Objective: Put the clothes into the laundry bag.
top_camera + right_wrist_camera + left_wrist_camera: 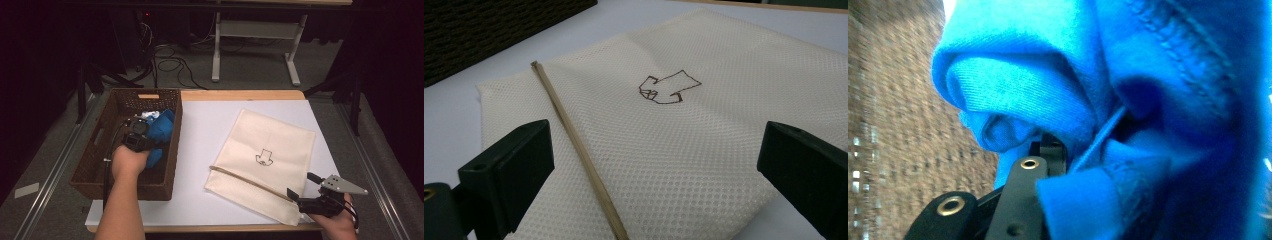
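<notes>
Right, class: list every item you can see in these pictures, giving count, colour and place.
Basket: one, brown wicker, left side of table.
Blue cloth: one, blue, in the basket, gripped by the left claw.
White item: one, in the basket behind the cloth; too small to tell.
Mesh bag: one, cream with a brown drawing, flat on the white sheet.
White sheet: one, covering the table.
Left claw: shut on the cloth.
Right claw: open, at the bag's near corner.

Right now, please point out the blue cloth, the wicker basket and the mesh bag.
blue cloth [162, 129]: high view, its upper fold.
wicker basket [172, 150]: high view, its right wall.
mesh bag [280, 137]: high view, plain fabric above the drawing.
</notes>
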### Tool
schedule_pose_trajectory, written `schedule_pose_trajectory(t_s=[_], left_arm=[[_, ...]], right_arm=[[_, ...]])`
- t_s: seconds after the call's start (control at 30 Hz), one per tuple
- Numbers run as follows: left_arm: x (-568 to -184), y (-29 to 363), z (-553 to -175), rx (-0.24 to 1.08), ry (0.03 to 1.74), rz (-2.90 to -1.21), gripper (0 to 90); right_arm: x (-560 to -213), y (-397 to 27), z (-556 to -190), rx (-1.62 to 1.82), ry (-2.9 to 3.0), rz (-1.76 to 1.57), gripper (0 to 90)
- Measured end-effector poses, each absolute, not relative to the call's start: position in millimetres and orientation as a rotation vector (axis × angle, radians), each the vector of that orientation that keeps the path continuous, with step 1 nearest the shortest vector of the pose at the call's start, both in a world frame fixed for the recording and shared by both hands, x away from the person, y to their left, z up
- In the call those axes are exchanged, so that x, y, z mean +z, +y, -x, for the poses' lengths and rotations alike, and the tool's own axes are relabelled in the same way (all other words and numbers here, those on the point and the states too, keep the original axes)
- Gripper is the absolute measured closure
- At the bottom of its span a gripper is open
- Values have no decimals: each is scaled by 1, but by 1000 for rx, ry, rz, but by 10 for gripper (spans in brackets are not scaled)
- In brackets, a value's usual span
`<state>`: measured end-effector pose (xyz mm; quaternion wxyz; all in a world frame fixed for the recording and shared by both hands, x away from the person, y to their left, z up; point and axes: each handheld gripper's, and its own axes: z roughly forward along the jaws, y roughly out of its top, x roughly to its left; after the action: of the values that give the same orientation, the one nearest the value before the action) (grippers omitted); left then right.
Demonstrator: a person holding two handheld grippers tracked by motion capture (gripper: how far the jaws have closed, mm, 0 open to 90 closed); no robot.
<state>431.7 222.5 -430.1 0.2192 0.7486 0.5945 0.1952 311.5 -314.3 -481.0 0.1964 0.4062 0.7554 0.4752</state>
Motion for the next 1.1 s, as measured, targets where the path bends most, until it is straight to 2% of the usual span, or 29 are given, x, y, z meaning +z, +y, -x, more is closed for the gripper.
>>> schedule_pose_trajectory(t_s=[0.23, 0.47, 1.1], left_arm=[[-425, 225, -416, 649, 1562, -1947, 748], [-423, 232, -405, 675, 1481, -1816, 747], [-414, 237, -381, 855, 1365, -1614, 745]], right_arm=[[-481, -314, -311, 1334, 2115, -1140, 23], [-480, -313, -310, 1335, 2114, -1141, 24], [-481, -314, -310, 1336, 2107, -1123, 24]])
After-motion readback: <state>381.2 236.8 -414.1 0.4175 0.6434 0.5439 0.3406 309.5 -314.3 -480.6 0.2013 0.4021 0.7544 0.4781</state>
